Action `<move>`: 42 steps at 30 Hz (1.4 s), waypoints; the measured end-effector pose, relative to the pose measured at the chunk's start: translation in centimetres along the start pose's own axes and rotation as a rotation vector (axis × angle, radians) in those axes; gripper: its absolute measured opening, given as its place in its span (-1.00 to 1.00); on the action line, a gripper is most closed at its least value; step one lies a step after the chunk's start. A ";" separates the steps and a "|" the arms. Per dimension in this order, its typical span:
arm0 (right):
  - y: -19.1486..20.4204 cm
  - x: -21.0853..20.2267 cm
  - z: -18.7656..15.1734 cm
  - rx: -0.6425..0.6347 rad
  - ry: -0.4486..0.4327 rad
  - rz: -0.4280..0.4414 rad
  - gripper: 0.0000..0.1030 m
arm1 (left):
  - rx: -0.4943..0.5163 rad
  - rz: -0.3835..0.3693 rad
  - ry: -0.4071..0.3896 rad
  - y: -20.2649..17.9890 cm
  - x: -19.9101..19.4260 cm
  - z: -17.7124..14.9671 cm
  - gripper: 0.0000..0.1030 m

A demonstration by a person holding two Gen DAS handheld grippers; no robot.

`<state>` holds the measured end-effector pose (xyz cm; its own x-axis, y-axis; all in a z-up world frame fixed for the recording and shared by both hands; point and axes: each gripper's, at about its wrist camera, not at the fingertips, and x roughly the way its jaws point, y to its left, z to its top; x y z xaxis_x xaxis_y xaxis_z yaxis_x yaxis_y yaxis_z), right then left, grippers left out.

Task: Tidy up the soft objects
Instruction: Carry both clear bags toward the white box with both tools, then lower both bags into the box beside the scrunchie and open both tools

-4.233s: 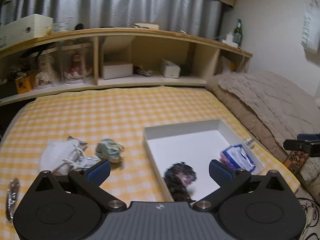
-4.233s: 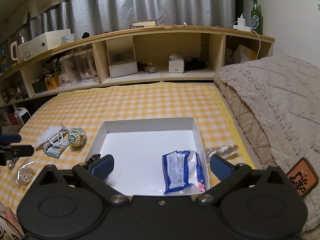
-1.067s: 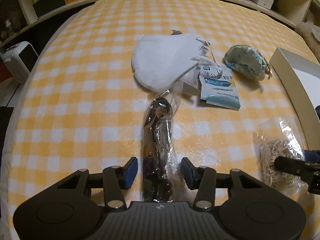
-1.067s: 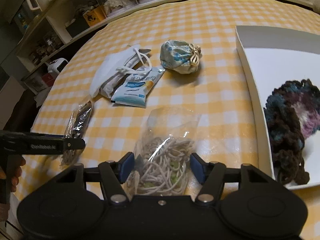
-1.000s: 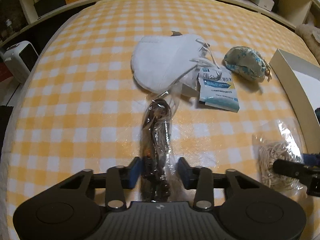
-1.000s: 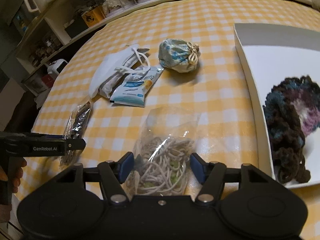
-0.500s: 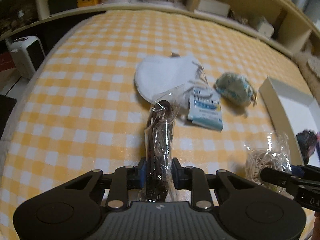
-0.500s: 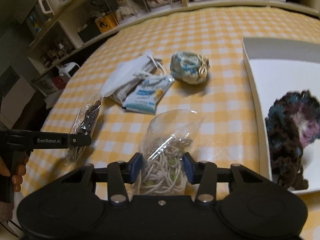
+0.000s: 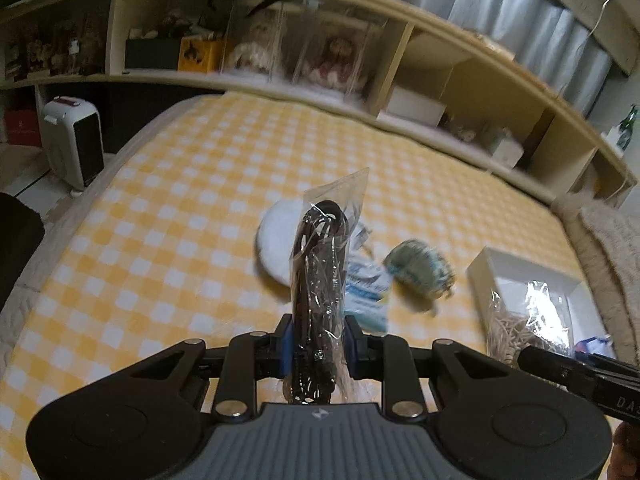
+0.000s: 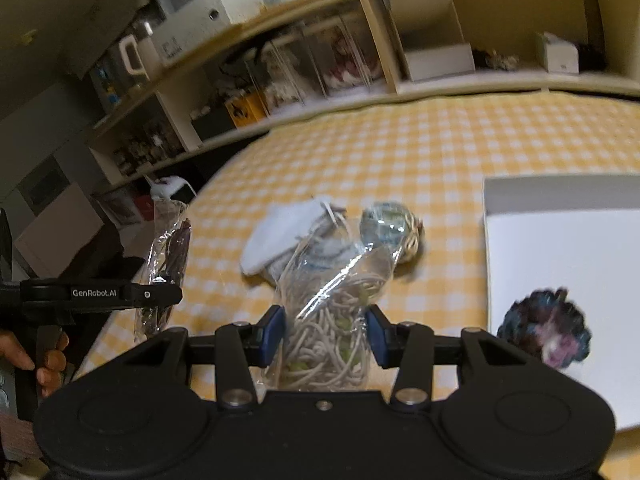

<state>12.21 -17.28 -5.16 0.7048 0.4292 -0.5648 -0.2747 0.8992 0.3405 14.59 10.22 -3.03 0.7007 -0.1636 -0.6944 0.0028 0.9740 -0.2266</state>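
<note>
My left gripper [image 9: 318, 344] is shut on a clear bag of dark cords [image 9: 320, 276] and holds it above the yellow checked bedspread [image 9: 168, 248]; that bag also shows in the right wrist view [image 10: 168, 264]. My right gripper [image 10: 325, 330] is shut on a clear bag of beige bands [image 10: 332, 320], also lifted; it shows in the left wrist view [image 9: 520, 320]. The white box [image 10: 560, 248] lies to the right and holds a dark knitted item [image 10: 548, 328]. A white mask [image 9: 276, 240], a blue-white packet [image 9: 368, 296] and a patterned pouch [image 9: 420, 272] lie on the bedspread.
A long wooden shelf [image 9: 400, 92] with boxes and dolls runs along the back. A small white heater [image 9: 72, 144] stands on the floor at the left. A beige blanket [image 9: 612, 240] lies to the right of the box.
Both grippers closed on their bags and lifted them off the bedspread. Both views have tilted up toward the shelf.
</note>
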 end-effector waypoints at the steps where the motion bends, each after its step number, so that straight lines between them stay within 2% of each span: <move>1: 0.0 -0.5 0.2 -0.006 -0.010 0.003 -0.11 | -0.003 -0.009 -0.013 -0.2 -0.5 0.0 -0.48; 10: -1.6 -4.6 1.6 -0.051 -0.071 -0.005 -0.11 | -0.011 -0.103 -0.077 -3.4 -2.6 -0.4 -0.48; 16: -5.4 -7.8 1.9 -0.043 -0.097 -0.070 -0.11 | 0.044 -0.217 -0.094 -7.9 -3.0 -0.4 -0.48; 20: -8.4 -9.8 2.2 -0.015 -0.117 -0.121 -0.11 | 0.066 -0.332 -0.094 -11.5 -2.8 -0.3 -0.48; 29: -13.3 -13.2 2.2 0.023 -0.144 -0.197 -0.11 | 0.055 -0.480 -0.033 -19.2 0.0 -1.4 -0.48; 35: -16.6 -15.2 2.2 0.044 -0.149 -0.257 -0.11 | 0.035 -0.582 0.062 -24.0 3.8 -3.0 -0.48; 38: -18.2 -15.9 2.0 0.068 -0.148 -0.282 -0.11 | 0.019 -0.598 0.111 -25.7 6.2 -4.1 -0.48; 42: -20.0 -16.1 1.6 0.098 -0.126 -0.271 -0.11 | -0.009 -0.571 0.179 -27.4 9.5 -5.6 -0.48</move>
<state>7.40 -42.34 -1.62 0.8212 0.1553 -0.5491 -0.0057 0.9645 0.2642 17.15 -18.90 -7.20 0.4592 -0.6855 -0.5650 0.3374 0.7229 -0.6030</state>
